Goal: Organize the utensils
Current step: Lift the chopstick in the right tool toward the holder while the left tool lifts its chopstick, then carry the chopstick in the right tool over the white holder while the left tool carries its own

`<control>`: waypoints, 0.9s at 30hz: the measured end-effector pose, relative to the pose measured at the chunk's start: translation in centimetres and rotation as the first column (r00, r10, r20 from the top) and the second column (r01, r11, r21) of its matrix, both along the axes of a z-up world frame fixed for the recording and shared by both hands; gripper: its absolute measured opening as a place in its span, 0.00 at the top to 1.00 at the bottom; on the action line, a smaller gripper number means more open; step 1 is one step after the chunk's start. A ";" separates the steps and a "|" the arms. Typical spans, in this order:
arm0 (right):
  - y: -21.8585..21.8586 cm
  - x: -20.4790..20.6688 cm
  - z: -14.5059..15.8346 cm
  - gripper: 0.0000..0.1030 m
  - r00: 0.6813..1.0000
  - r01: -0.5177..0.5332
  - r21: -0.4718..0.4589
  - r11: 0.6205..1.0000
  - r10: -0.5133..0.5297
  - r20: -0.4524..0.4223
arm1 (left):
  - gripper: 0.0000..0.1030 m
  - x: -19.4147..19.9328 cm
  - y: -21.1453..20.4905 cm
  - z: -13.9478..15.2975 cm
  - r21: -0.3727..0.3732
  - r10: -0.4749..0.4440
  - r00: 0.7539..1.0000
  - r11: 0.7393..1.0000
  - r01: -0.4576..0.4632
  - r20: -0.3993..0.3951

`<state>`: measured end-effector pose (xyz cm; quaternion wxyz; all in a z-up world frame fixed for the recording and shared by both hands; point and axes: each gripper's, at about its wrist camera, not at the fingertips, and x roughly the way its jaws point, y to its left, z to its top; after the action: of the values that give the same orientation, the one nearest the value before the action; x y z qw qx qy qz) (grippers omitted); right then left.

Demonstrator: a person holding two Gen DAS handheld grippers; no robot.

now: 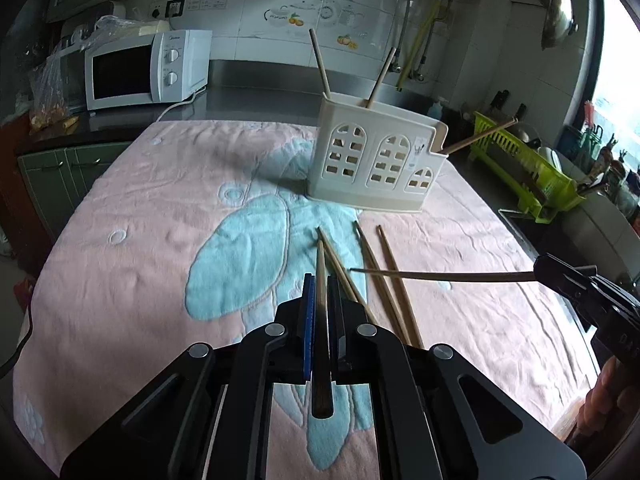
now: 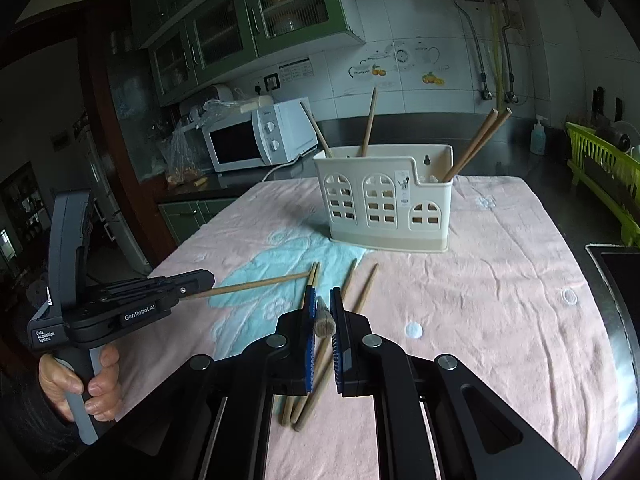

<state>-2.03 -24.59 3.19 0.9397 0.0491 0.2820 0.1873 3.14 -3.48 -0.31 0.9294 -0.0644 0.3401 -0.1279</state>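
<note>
A kitchen counter covered by a pink towel with a pale blue pattern (image 1: 160,216) fills both views, a white microwave (image 1: 144,70) at upper left. The cream plastic utensil holder with arched cut-outs (image 1: 376,160) stands upper centre, four wooden chopsticks already leaning in it. The left gripper (image 1: 320,300) is clamped shut on a dark wooden chopstick (image 1: 320,280) whose long axis runs along the fingers, tip aimed up-frame toward the holder. The right gripper (image 2: 322,320) is likewise closed on a chopstick (image 2: 324,326) seen end-on; from the left wrist view it crosses sideways from the right edge. Loose chopsticks (image 1: 384,276) lie on the towel between grippers and holder. Judging by this, the left stick is better lined up for the holder, which sits ahead and slightly right
</note>
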 end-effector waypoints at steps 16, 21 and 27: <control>-0.7 4.2 4.7 0.93 0.999 0.002 0.018 1.000 -0.003 0.040 | 1.00 3.1 0.0 4.6 0.030 -0.106 0.984 0.994 0.102 0.144; -0.3 4.1 4.6 0.93 0.999 -0.008 0.020 1.000 0.007 0.044 | 1.00 3.5 0.6 3.6 0.009 -0.102 0.991 0.995 0.101 0.085; -0.3 4.0 4.4 0.93 0.999 -0.012 0.024 1.000 0.011 0.046 | 0.86 1.9 0.7 1.1 0.028 -0.160 0.987 0.987 0.160 0.002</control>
<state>1.95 -24.89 7.62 0.9441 0.0545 0.2584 0.1973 5.08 -2.74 0.79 0.9177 -0.0238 0.3439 -0.1976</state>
